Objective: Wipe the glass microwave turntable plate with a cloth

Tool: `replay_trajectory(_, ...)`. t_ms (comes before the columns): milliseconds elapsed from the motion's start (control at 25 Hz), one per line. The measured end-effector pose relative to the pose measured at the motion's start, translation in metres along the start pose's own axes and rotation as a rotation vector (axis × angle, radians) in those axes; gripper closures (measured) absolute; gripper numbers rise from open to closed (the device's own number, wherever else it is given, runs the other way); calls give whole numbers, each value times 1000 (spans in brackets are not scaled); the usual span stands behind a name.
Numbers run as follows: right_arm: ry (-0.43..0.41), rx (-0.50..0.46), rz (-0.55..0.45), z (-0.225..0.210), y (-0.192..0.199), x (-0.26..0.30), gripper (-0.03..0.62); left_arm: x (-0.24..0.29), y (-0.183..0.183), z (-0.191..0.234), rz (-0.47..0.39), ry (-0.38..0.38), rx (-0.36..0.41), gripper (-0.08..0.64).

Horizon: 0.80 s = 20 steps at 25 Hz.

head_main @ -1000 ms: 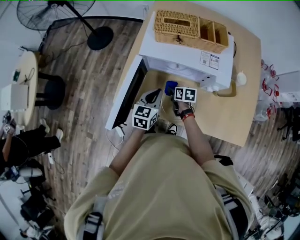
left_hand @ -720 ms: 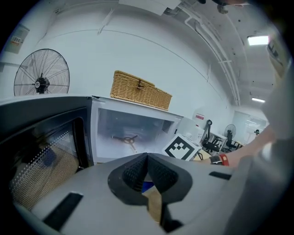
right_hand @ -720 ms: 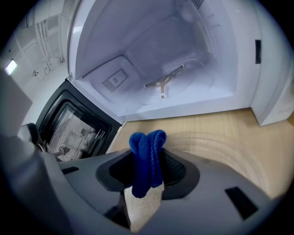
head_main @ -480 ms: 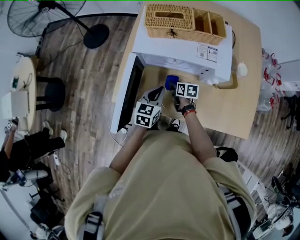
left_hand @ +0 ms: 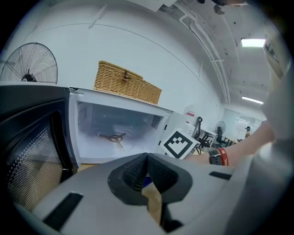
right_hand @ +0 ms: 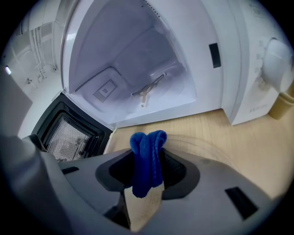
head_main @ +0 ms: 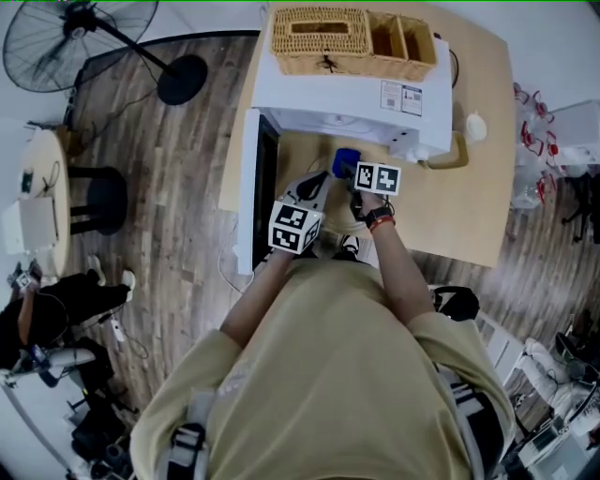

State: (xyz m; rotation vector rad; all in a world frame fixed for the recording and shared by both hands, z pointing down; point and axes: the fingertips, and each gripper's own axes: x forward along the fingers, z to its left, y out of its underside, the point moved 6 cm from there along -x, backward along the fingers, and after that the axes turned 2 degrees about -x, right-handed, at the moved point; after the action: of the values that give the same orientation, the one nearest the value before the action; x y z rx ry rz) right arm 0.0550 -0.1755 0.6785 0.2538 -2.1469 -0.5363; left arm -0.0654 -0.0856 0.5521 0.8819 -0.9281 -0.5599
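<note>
Now, in microwave (head_main: pixel 356 103) — roller ring (right_hand: pixel 147 88).

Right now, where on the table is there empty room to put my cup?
The table is bare between the right gripper, the microwave and its right edge. Before the microwave's opening it is crowded: left gripper, blue cloth and glass plate.

Two grippers out there: left gripper (left_hand: pixel 147 160), right gripper (right_hand: pixel 148 172). One cloth (right_hand: pixel 147 160), blue. One glass plate (right_hand: pixel 202 149), just the one. One microwave (head_main: pixel 356 103), with one door (head_main: pixel 248 187) and one roller ring (right_hand: pixel 148 87) inside. One basket (head_main: pixel 323 37) on top. One table (head_main: pixel 478 206). One fan (head_main: pixel 80 28) on the floor.
</note>
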Motion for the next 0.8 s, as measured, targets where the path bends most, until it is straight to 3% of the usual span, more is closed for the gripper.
replay_trajectory(800, 101, 88, -70, -43, 3, -36, 422, 9, 2, 2, -12, 68, 12, 541)
